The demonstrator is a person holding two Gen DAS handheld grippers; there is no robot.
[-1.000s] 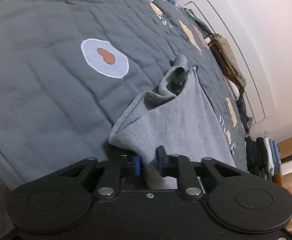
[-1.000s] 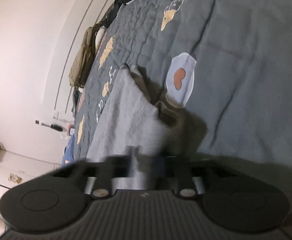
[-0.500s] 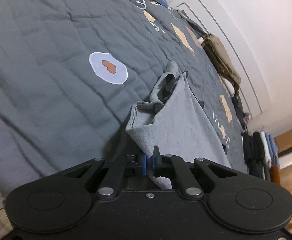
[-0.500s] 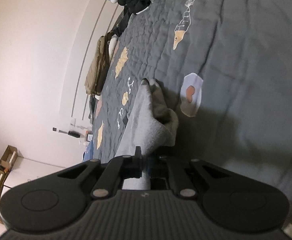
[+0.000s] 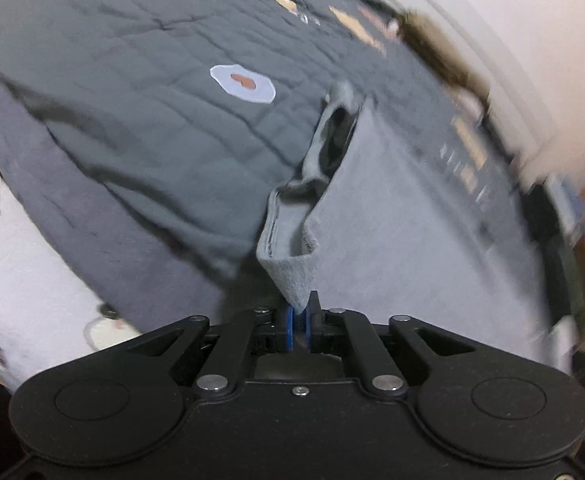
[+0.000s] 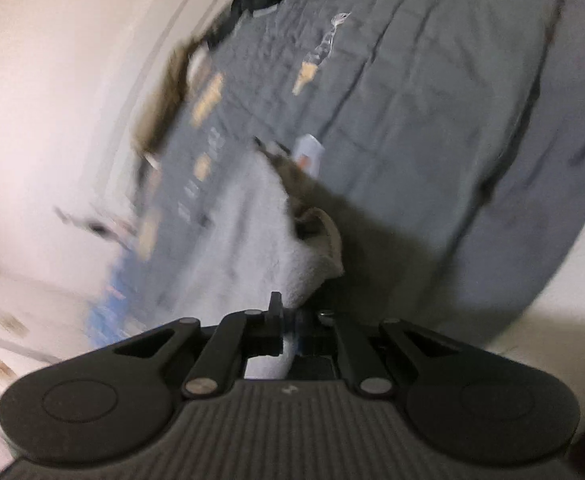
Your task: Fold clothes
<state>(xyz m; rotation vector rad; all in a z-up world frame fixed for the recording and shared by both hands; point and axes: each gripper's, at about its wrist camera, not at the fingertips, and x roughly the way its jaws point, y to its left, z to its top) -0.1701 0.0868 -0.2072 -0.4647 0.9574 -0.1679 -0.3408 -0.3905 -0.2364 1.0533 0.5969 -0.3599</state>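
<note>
Left tool (image 5: 299, 322) pinched tight on one corner of the grey garment (image 5: 392, 216), jaws having just eased a touch wider with cloth between them; right tool (image 6: 288, 332) clamped shut on another corner of the same piece; cloth lifted at the near edge, stretched away over the dark quilted bed (image 5: 140, 128). Early going, probably: edge raised, no finished fold visible (frames blurred); fold and smoothing left. Soft fleecy grey fabric, hemmed edge curled open, sagging between grips.
</note>
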